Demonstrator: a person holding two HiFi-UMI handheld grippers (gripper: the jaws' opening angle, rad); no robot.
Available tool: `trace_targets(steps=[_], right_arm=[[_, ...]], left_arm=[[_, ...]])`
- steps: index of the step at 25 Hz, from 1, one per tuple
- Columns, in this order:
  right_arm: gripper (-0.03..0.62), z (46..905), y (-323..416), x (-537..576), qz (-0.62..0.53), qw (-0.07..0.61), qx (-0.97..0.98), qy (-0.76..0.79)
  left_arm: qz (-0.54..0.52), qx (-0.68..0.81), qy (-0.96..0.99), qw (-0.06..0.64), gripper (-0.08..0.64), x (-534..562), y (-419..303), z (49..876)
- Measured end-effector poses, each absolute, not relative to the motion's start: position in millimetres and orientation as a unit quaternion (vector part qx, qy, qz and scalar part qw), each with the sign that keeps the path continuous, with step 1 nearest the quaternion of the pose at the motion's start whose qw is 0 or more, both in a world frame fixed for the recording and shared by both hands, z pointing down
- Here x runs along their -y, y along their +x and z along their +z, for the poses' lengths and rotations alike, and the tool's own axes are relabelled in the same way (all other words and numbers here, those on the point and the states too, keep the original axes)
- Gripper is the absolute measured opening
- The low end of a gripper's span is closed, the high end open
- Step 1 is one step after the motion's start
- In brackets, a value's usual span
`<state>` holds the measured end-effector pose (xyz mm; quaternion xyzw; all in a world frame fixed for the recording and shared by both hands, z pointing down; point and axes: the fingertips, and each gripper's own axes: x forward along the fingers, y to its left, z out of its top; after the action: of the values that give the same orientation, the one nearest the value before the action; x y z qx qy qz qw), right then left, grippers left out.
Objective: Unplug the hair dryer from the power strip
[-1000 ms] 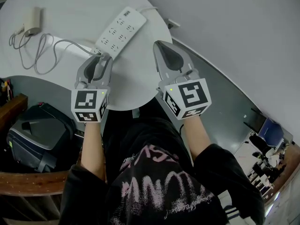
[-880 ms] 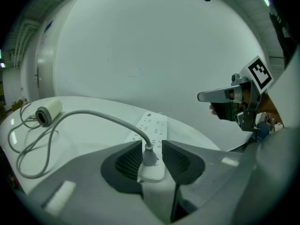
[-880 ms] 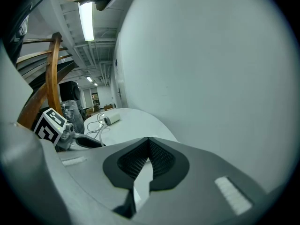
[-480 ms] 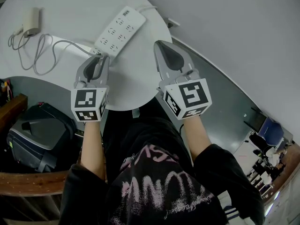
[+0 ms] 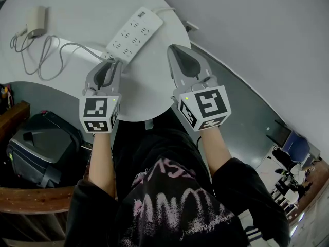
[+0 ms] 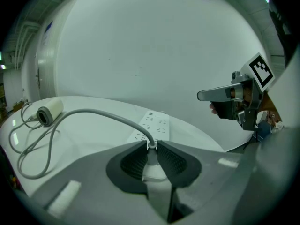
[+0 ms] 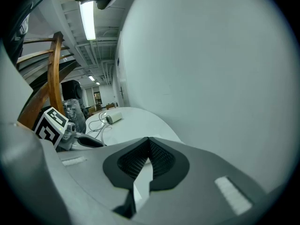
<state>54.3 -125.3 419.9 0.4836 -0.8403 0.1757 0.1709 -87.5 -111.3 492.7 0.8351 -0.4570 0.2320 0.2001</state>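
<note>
A white power strip (image 5: pixel 132 32) lies on the round white table (image 5: pixel 77 4); it also shows just past the jaw tips as the power strip (image 6: pixel 157 124). My left gripper (image 5: pixel 112 64) is shut on the white plug (image 6: pixel 151 157). From the plug a grey cord (image 6: pixel 101 115) runs left to the hair dryer (image 6: pixel 48 114), which in the head view is the hair dryer (image 5: pixel 36 20) at the table's far left. Whether the plug's prongs sit in a socket is hidden by the jaws. My right gripper (image 5: pixel 180 60) hovers beside the strip, shut and empty.
Loops of cord (image 5: pixel 49 55) lie on the table between the hair dryer and the strip. The table's edge (image 5: pixel 154 115) runs under both grippers. A black bag (image 5: pixel 38 148) sits below at left, beside a wooden rail (image 5: pixel 31 199).
Hardly anything differs. The left gripper stays shut on the plug by the strip's near end, and the right gripper holds its place.
</note>
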Motion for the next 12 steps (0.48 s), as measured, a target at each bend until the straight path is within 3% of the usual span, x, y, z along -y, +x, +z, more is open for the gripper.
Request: trace_targets(steps=[12], right_arm=[[0.015,428.1,22.9,132.0,0.17,0.187,0.861,0.44]], left_arm=[[0.234,0.453,0.837,0.199,0.07,110.5,-86.8,493.5]])
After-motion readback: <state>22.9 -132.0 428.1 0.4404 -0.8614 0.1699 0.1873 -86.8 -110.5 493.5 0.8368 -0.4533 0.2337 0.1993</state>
